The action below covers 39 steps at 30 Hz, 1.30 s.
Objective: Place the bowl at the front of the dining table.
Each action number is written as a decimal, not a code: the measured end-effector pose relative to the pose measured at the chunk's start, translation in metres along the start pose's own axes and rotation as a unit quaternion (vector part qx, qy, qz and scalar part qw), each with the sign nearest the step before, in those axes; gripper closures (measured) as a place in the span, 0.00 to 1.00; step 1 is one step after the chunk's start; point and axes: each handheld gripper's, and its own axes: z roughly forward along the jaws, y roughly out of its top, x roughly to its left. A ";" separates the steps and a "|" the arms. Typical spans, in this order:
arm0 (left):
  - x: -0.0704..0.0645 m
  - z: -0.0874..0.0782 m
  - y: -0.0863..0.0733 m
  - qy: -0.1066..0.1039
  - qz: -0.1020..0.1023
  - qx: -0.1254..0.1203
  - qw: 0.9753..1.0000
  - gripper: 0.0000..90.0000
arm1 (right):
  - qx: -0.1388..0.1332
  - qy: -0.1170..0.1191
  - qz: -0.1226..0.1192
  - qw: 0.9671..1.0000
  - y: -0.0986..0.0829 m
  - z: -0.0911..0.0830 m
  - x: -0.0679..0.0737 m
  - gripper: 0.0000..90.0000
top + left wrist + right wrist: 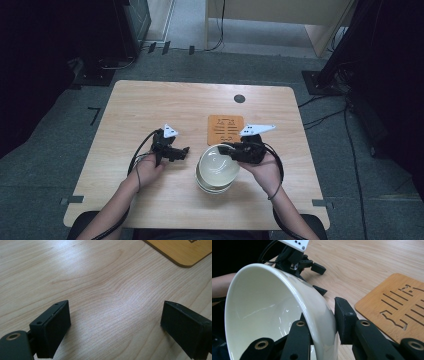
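Right gripper clamped on the rim of a white bowl, one jaw inside and one outside the wall, bowl tipped up. Sits on top of a second bowl near the front middle of the wooden table, just below the bamboo trivet. Left gripper just beside the bowls on their left, jaws spread wide, nothing between them, hovering low over bare tabletop.
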 end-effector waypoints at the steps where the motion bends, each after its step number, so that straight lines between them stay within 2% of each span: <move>1: 0.000 0.000 0.000 0.000 0.000 0.000 1.000 0.10 | 0.000 0.000 0.000 1.000 0.000 0.000 0.000 0.83; 13: -0.001 0.000 0.000 0.003 0.002 0.000 1.000 0.10 | -0.006 -0.006 0.002 1.000 0.007 -0.003 -0.003 0.85; 17: -0.001 0.000 0.000 0.003 0.002 0.000 1.000 0.10 | -0.003 -0.013 -0.001 1.000 0.007 -0.004 -0.002 0.90; 20: -0.001 0.000 0.000 0.003 0.002 0.000 1.000 0.10 | -0.008 -0.006 0.003 1.000 0.008 -0.005 -0.001 0.90; 24: -0.001 0.000 0.000 0.003 0.002 0.000 1.000 0.10 | -0.002 -0.021 -0.015 1.000 0.007 -0.002 0.002 0.90; 39: -0.001 0.000 0.000 0.002 0.003 0.001 1.000 0.10 | -0.004 -0.024 -0.004 1.000 0.011 -0.002 -0.001 0.90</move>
